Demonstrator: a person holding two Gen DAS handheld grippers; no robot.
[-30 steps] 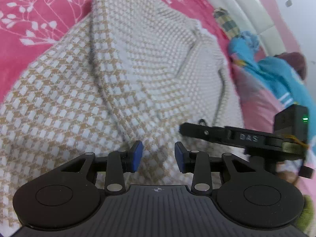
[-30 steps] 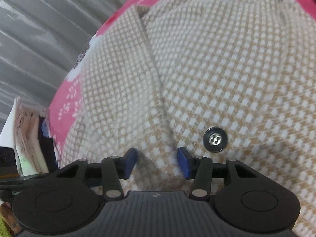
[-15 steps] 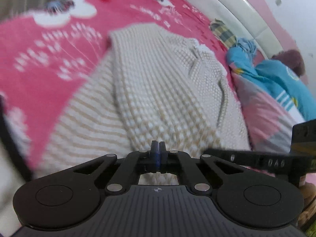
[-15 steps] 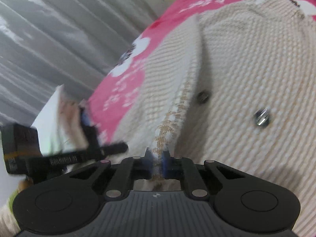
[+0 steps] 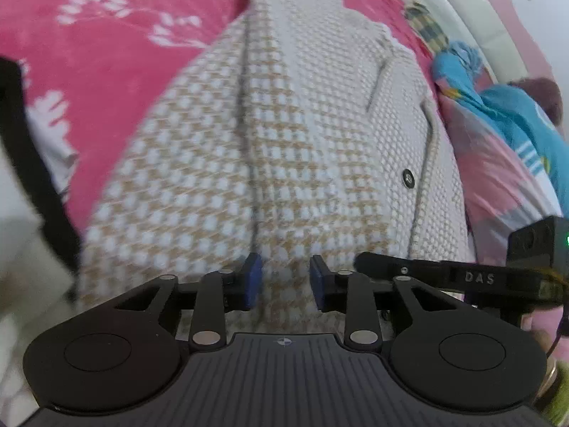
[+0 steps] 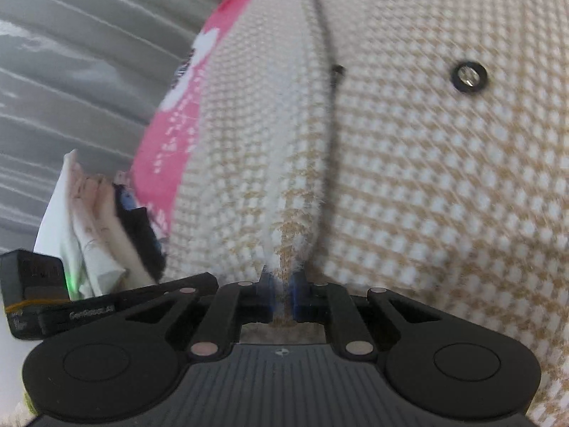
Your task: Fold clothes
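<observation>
A beige and white houndstooth knit cardigan [image 5: 284,135] with dark buttons lies on the pink floral bedspread [image 5: 106,42]. My left gripper [image 5: 284,281] is open just above the cardigan's near hem, holding nothing. My right gripper [image 6: 282,293] is shut on a pinched ridge of the cardigan [image 6: 409,178] near its edge. A dark button [image 6: 468,75] shows at the upper right of the right wrist view. The right gripper's arm [image 5: 444,274] shows at the right of the left wrist view.
A blue garment [image 5: 505,114] and a pink cloth [image 5: 498,178] lie to the right of the cardigan by the white headboard [image 5: 462,17]. A stack of folded clothes [image 6: 99,213] stands left of the bed, before a grey curtain [image 6: 71,53].
My left gripper was shut on the cardigan half a second ago and has opened, letting it go. My right gripper stays shut on the fabric and has moved closer over the cardigan.
</observation>
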